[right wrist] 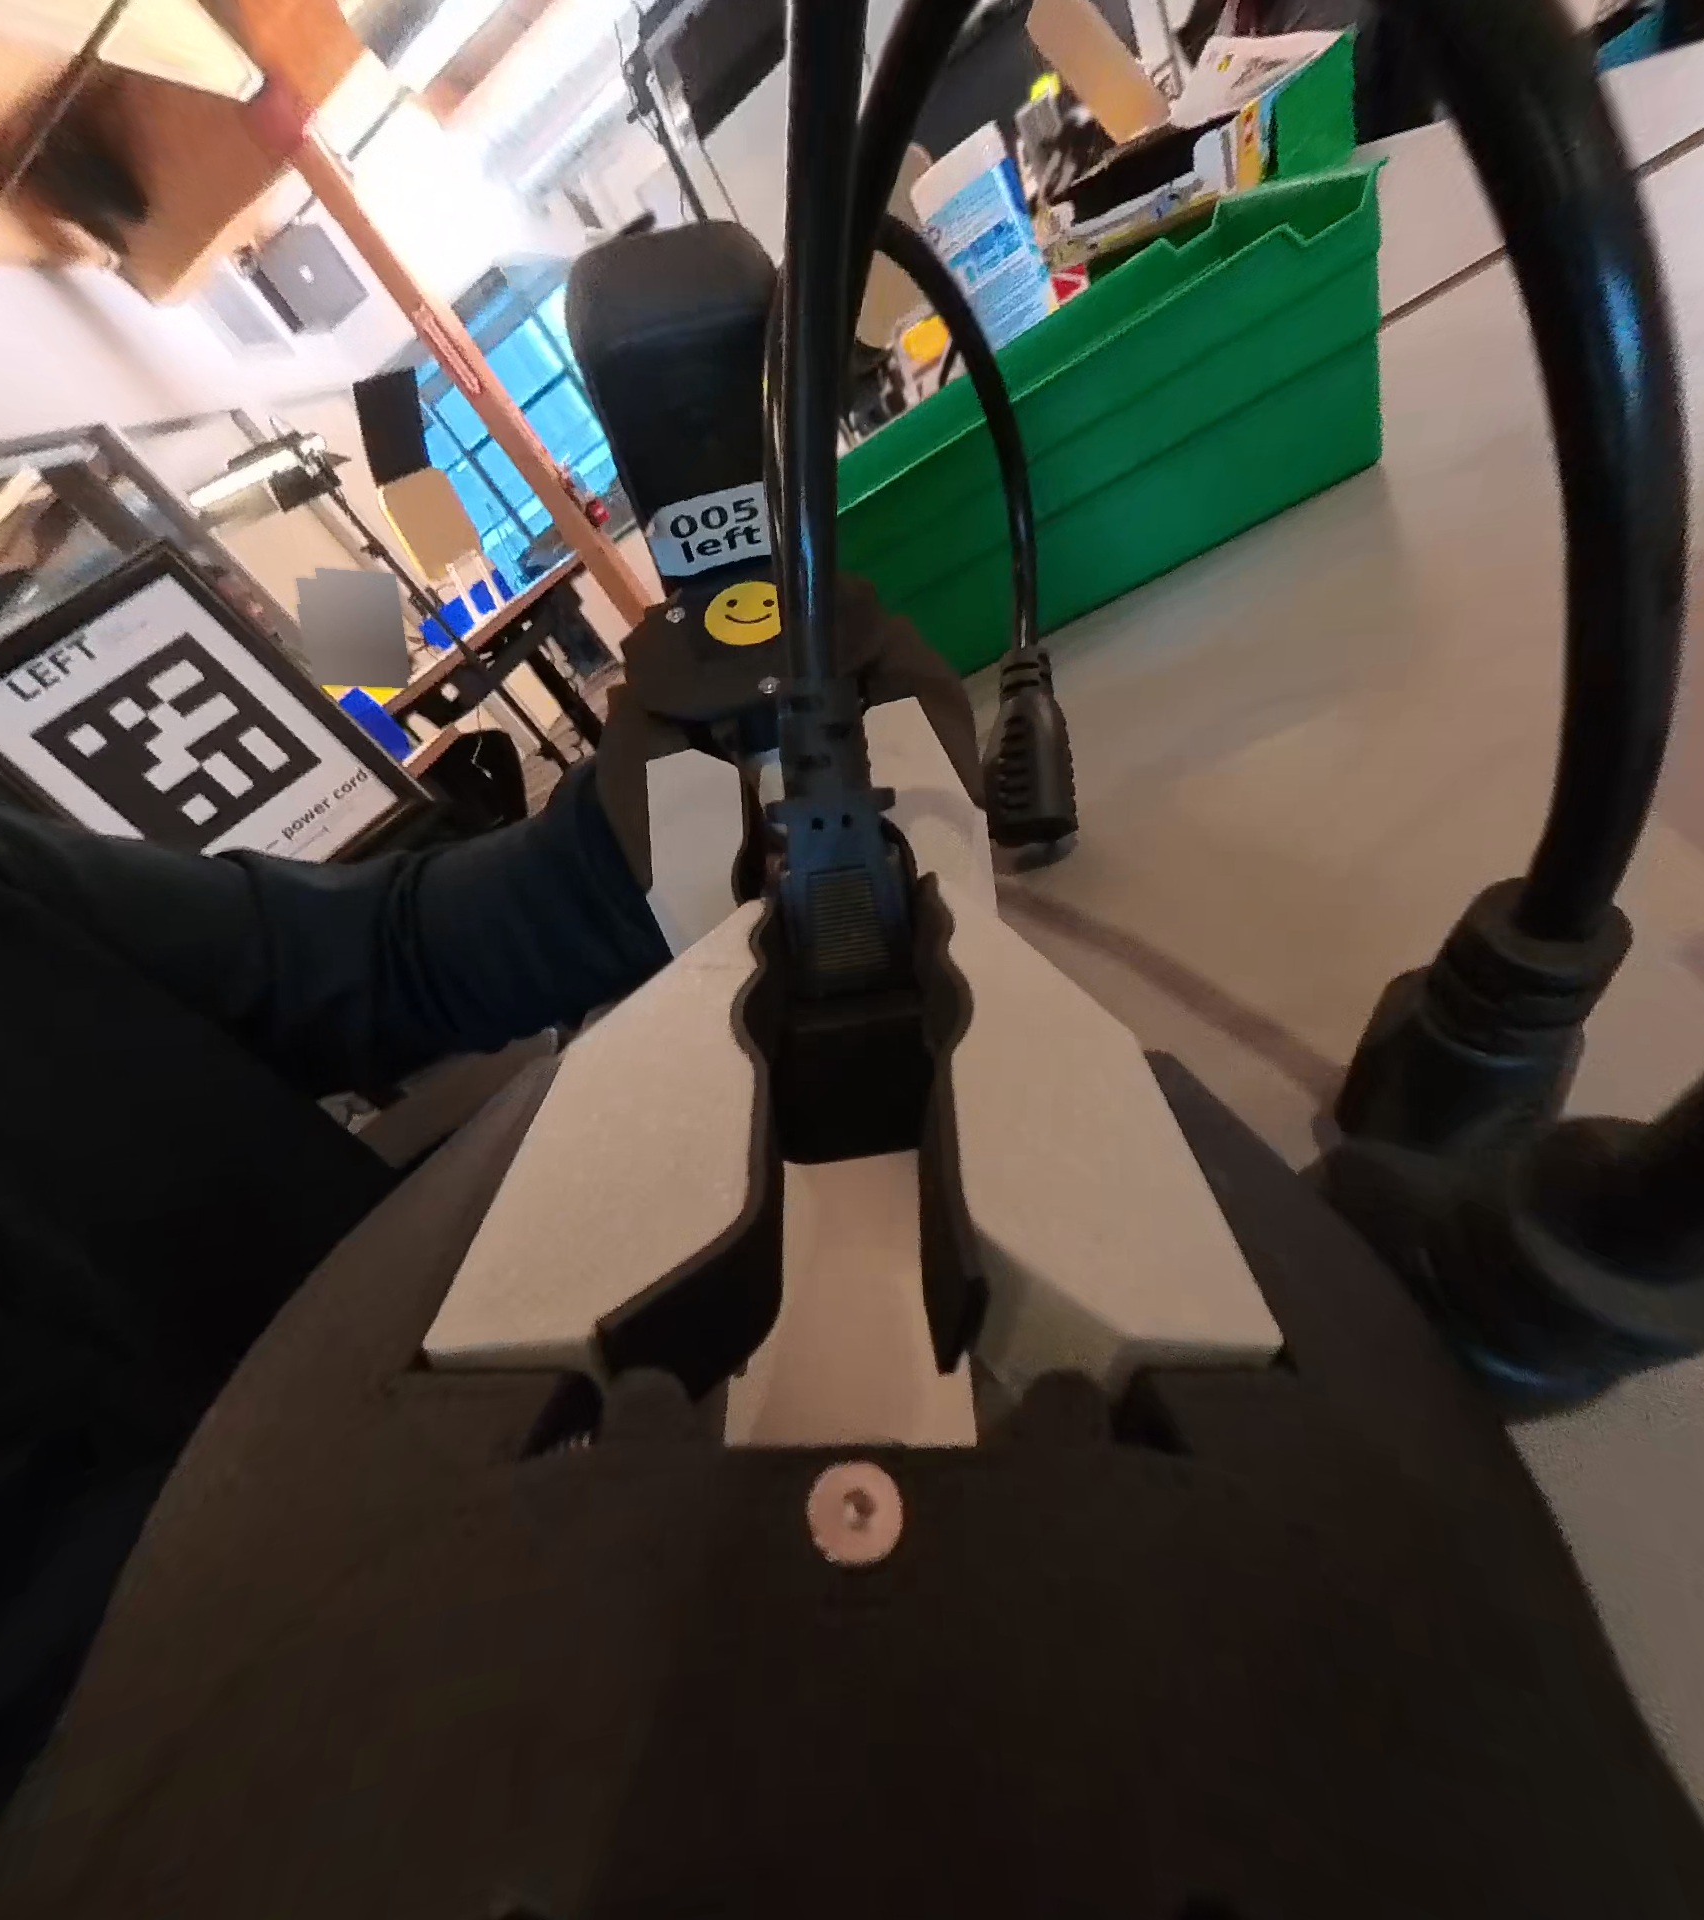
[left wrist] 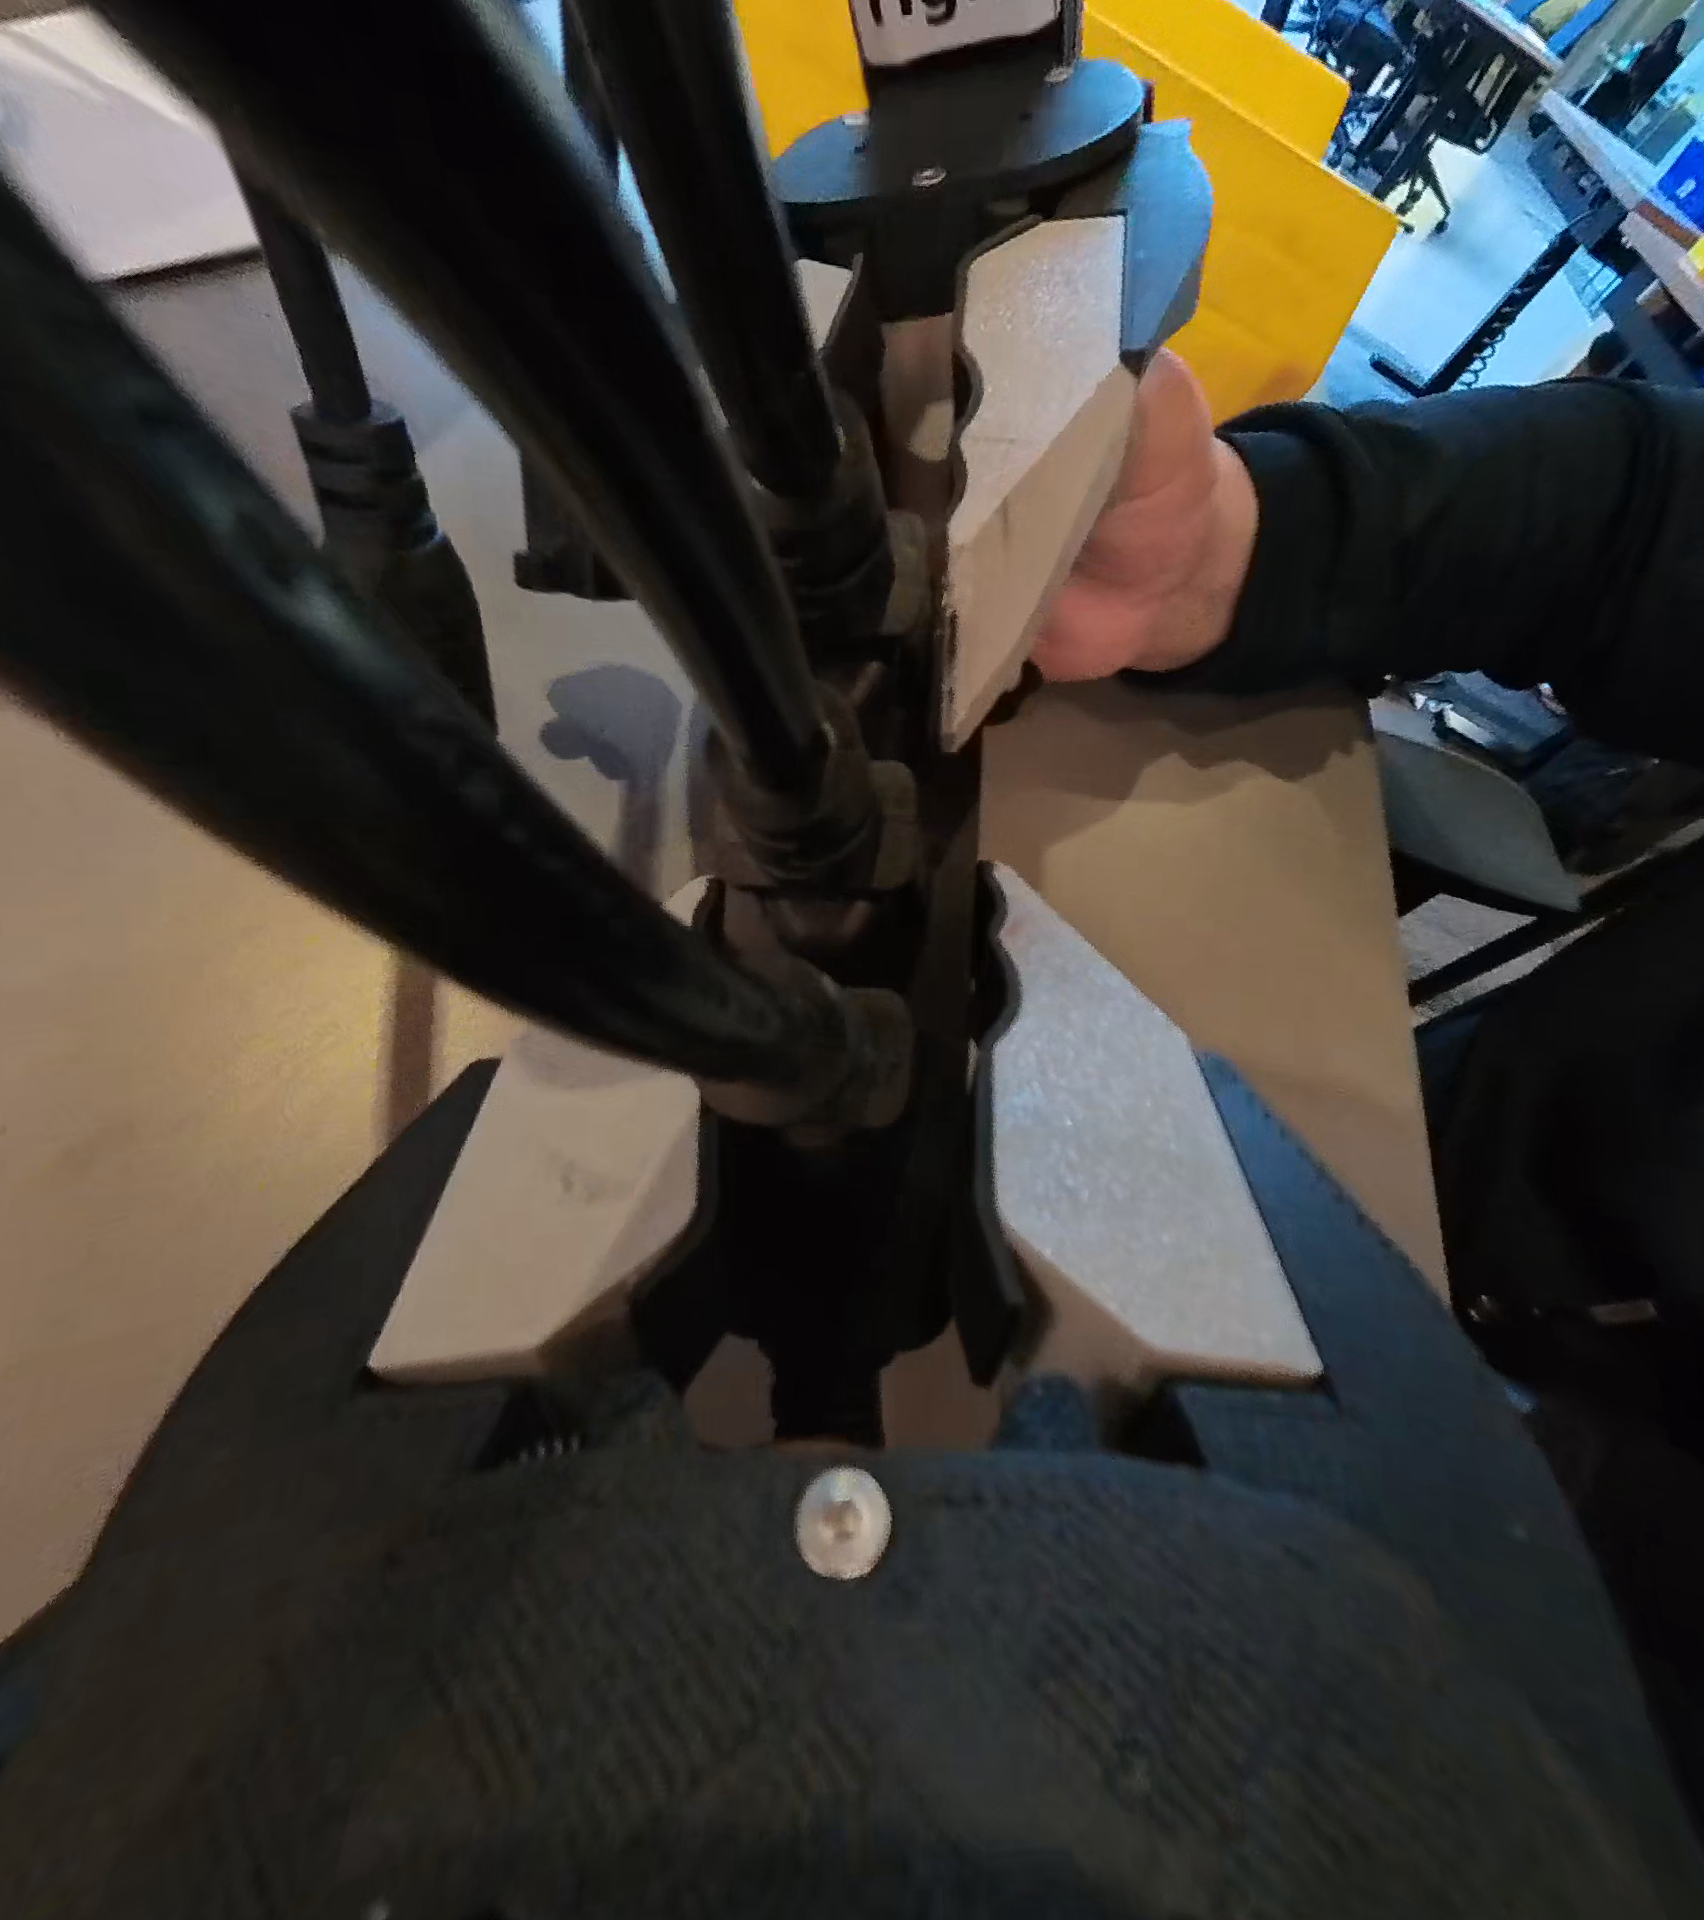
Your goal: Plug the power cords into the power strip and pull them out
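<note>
Right wrist view: right claw (right wrist: 853, 966) clamps black plug (right wrist: 843, 935), long axis upright, cord (right wrist: 812, 312) rising.

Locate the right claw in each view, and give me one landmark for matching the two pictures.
Left wrist view: right claw at top centre, pointing toward the camera, with a hand on it.
Right wrist view: right claw is this view's own, rising from bottom centre to mid-frame.
Shared landmark: the black plug it pinches, likely the farthest plug in the left wrist view.
</note>
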Available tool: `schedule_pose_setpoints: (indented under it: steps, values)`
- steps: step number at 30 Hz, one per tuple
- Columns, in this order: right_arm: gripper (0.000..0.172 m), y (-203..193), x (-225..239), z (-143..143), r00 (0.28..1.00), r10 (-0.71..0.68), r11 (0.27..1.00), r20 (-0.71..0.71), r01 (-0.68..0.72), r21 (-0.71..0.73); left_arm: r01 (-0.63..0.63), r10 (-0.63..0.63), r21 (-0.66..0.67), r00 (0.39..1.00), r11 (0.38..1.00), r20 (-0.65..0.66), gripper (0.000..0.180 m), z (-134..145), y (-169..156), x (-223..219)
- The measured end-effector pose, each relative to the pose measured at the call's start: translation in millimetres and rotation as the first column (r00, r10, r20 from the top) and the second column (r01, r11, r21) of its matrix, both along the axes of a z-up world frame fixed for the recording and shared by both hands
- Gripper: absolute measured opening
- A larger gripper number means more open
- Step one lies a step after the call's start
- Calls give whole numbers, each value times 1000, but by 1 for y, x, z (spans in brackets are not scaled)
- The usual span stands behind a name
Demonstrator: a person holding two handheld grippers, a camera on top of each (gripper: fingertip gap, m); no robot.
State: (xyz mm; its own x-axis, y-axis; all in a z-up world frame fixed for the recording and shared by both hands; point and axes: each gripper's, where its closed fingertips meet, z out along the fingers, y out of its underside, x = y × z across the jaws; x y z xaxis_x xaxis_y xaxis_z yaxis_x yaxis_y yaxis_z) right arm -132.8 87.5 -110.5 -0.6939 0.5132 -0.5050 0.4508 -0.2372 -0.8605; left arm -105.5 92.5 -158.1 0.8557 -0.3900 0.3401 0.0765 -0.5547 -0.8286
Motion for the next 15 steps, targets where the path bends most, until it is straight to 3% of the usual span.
schedule_pose_setpoints:
  steps: [15]
  values:
    - [19, 19, -17, 5, 985, -168, 976, 48, 173, -135, -123, 123, 30, 992, 992, 0, 45, 3, 14, -12]
